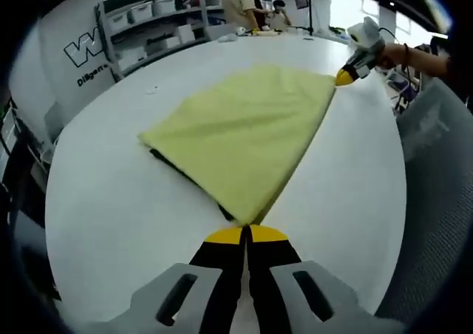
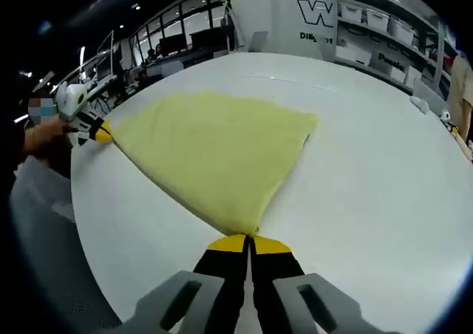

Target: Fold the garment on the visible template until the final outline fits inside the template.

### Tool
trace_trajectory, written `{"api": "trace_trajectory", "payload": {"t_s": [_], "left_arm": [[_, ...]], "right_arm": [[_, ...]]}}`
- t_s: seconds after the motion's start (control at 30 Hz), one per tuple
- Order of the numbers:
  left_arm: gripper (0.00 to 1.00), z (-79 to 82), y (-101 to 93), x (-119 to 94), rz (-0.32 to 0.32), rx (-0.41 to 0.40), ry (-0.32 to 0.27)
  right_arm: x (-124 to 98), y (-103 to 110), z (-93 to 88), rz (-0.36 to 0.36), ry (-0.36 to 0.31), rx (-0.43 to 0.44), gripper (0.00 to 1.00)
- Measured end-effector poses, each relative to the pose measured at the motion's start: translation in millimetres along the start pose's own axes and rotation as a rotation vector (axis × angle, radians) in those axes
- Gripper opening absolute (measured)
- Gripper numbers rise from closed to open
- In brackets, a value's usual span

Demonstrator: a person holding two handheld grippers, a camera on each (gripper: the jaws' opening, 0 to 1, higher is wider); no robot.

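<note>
A white table [image 1: 111,201] spreads across both views, its surface broad and bare around the cloth. On it lies the yellow garment [image 1: 247,131], folded flat into a rough four-sided shape, with a thin dark edge showing from beneath along its lower left side in the left gripper view. In the right gripper view the same garment [image 2: 214,153] reads as a wide wedge narrowing toward the camera.

Behind the table stands white shelving with storage bins [image 1: 148,12], beside a pale wall panel carrying a large "W" logo [image 1: 81,49]. People stand at the far end of the room past the table in the left gripper view, near the shelving.

The left gripper [image 1: 246,234] rises from the bottom of its own view, its yellow-tipped black jaws pressed together on the near corner of the garment. In the right gripper view it appears at the far left [image 2: 100,133], held by a hand [image 2: 48,138], pinching the garment's far corner.

The right gripper [image 2: 249,242] likewise has its jaws closed on the garment corner nearest its camera. In the left gripper view it shows at the upper right [image 1: 347,75], held by a hand [image 1: 395,53], gripping the garment's distant corner.
</note>
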State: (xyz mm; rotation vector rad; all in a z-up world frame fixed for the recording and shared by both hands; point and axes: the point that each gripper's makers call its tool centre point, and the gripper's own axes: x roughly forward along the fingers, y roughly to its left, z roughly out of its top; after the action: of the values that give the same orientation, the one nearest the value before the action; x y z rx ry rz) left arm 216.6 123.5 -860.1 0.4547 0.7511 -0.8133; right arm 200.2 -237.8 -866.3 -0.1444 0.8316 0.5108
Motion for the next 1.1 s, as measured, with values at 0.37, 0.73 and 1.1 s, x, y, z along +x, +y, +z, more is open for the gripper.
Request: {"api": "trace_trajectory", "payload": {"t_s": [0.37, 0.73, 1.1], "left_arm": [[0.05, -8.7, -1.0, -3.5, 0.003, -0.049, -0.003], [0.18, -5.7, 6.4, -14.8, 0.031, -0.218, -0.038], [0.5, 18.5, -11.3, -38.8, 0.048, -0.273, -0.124]], "right_arm": [[-1.7, 8.6, -2.4, 0.009, -0.005, 0.001, 0.0], [-4.4, 18.6, 2.9, -0.001, -0.034, 0.077, 0.11], [-29.7, 42.6, 31.2, 0.024, -0.165, 0.09, 0.81]]}}
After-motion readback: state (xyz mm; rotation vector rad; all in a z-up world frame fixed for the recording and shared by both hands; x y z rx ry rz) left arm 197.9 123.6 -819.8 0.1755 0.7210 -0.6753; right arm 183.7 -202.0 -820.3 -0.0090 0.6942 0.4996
